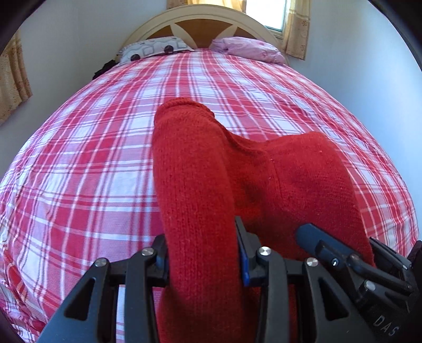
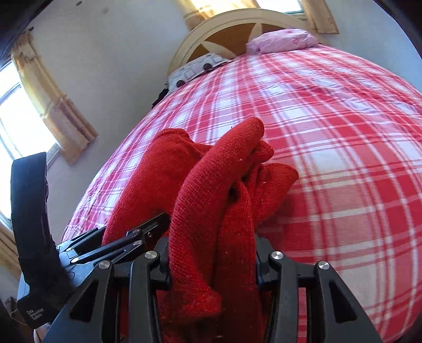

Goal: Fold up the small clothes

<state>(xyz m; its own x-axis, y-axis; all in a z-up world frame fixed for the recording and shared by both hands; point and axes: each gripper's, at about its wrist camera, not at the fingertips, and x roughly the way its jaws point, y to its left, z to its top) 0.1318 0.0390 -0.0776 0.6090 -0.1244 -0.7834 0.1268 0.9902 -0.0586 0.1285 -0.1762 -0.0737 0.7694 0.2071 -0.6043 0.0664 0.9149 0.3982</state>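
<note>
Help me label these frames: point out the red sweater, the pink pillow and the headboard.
red sweater [image 1: 200, 184], left wrist view, knit fold above the jaws
pink pillow [image 1: 245, 48], left wrist view, its middle
headboard [image 2: 224, 34], right wrist view, brown wood panel

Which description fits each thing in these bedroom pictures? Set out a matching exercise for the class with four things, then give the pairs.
Things:
1. jumper
2. bedsheet
3. pink pillow
4. curtain

Descriptions:
A. lying by the headboard
B. red knit, clamped in both grippers
C. yellow, hanging beside a window
D. red and white checks

Pairs: 1-B, 2-D, 3-A, 4-C
</note>
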